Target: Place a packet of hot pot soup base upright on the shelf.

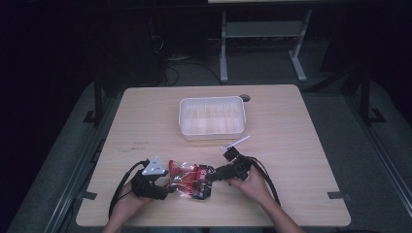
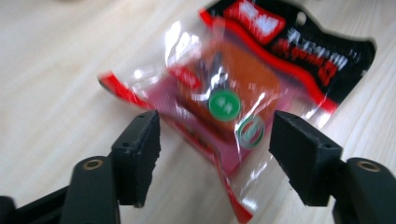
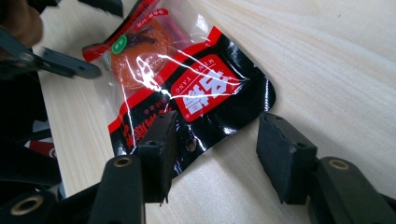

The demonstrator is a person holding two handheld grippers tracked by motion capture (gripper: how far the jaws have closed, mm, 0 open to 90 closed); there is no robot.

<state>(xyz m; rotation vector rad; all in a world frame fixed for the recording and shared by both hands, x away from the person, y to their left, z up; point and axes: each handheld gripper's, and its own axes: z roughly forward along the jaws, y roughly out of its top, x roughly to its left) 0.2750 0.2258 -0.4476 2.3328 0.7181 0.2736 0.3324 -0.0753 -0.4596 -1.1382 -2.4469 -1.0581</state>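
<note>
The red-and-black snack packet (image 1: 193, 179) lies flat on the table (image 1: 301, 145) between the two tongs: the left gripper (image 2: 215, 140) stands open with the packet's clear end between its jaws, and the right gripper (image 3: 212, 140) is open too, straddling the black header corner without pinching it. The glossy film looks slippery, so a bite on that corner alone could slide off or crumple the bag, and pulling from both ends may tear it.

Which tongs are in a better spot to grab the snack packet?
Probably the right tongs: the snack packet has its black end already between their open jaws. The left tongs sit open just short of it.
</note>
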